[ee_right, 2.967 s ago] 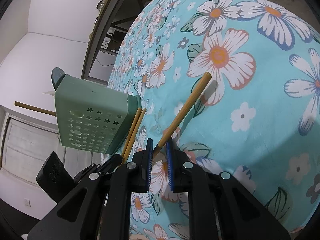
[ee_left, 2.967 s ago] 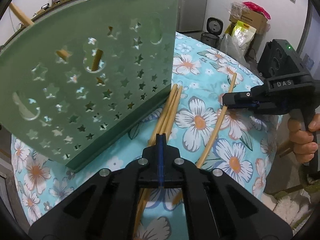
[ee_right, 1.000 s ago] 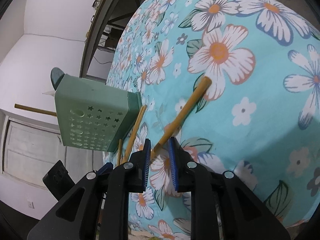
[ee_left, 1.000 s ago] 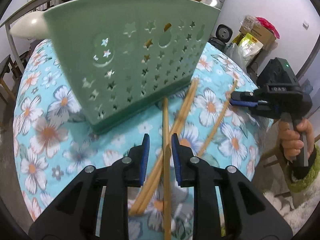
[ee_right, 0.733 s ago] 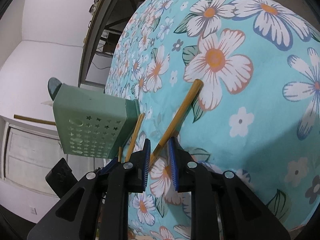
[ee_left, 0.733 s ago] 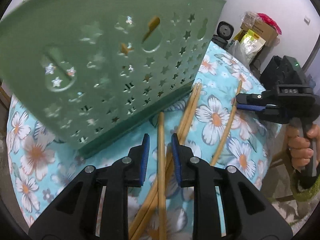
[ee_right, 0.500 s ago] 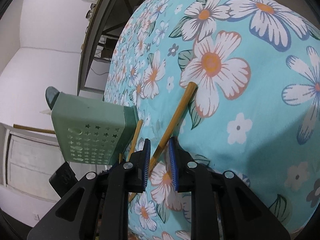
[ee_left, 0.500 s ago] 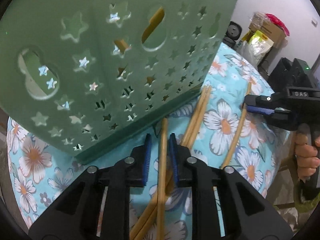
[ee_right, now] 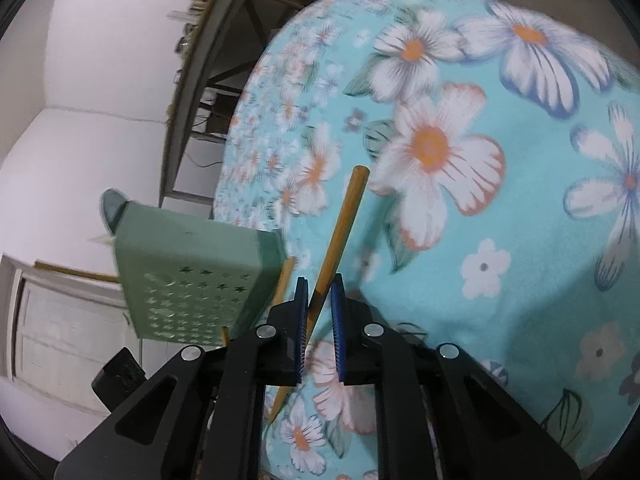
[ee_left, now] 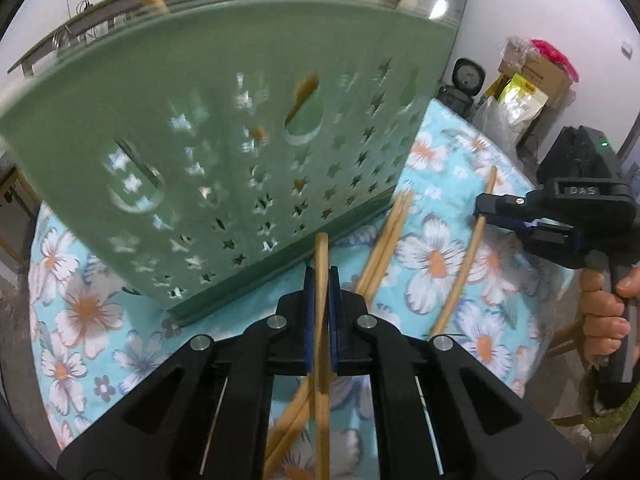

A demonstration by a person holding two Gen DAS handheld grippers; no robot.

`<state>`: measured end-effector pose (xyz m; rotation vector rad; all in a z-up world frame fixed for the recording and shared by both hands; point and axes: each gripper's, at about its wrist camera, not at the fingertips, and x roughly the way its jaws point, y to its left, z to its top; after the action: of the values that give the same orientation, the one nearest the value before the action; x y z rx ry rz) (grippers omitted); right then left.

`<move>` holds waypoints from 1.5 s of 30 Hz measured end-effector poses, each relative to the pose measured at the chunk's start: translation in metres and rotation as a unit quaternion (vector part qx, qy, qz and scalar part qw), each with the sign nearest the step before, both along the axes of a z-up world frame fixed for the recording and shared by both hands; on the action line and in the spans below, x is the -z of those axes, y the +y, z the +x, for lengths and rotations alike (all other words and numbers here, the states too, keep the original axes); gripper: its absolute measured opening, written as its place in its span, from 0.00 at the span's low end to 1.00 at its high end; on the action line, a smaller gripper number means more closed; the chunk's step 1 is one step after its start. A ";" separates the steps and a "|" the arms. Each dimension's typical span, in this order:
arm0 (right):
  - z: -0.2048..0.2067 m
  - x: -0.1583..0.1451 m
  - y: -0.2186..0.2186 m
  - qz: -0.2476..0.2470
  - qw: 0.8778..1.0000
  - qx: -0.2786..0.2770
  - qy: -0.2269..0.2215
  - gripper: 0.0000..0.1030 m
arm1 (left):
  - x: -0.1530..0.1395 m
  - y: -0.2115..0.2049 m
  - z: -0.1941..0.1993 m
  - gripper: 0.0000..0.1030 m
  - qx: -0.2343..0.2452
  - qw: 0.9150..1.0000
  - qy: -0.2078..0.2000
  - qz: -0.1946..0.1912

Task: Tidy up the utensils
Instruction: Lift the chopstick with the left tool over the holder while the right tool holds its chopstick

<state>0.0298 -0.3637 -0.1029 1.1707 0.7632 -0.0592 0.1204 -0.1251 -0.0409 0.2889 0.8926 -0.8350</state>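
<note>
Chopsticks: one clamped in left gripper, tip at green holder base; two on floral cloth.
Right gripper: jaws just narrowing, chopstick between, against left pad; not visibly clamped.

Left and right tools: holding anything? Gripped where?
Left tool is shut on a chopstick near its far tip. Right tool straddles another chopstick, closing, not yet clamped.
</note>
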 end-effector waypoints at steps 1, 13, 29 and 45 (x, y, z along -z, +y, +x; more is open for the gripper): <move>0.000 -0.008 0.002 -0.015 1.000 -0.004 -0.005 0.11 | -0.005 0.002 -0.002 0.05 0.001 1.000 -0.003 -0.005; 0.008 -0.096 0.037 -0.196 0.977 -0.046 -0.065 0.09 | -0.111 0.051 -0.015 0.05 -0.021 0.990 -0.064 -0.120; 0.009 -0.105 0.042 -0.204 0.975 -0.051 -0.066 0.09 | -0.260 0.091 0.003 0.05 -0.068 0.901 -0.229 -0.361; 0.017 -0.096 0.038 -0.193 0.978 -0.056 -0.054 0.09 | -0.211 0.029 0.055 0.05 -0.152 0.903 -0.252 -0.314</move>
<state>0.0467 -0.3256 -0.0073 0.7545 0.6832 -0.0481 0.1755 -0.0959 0.1696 -0.1978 0.1449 -0.6680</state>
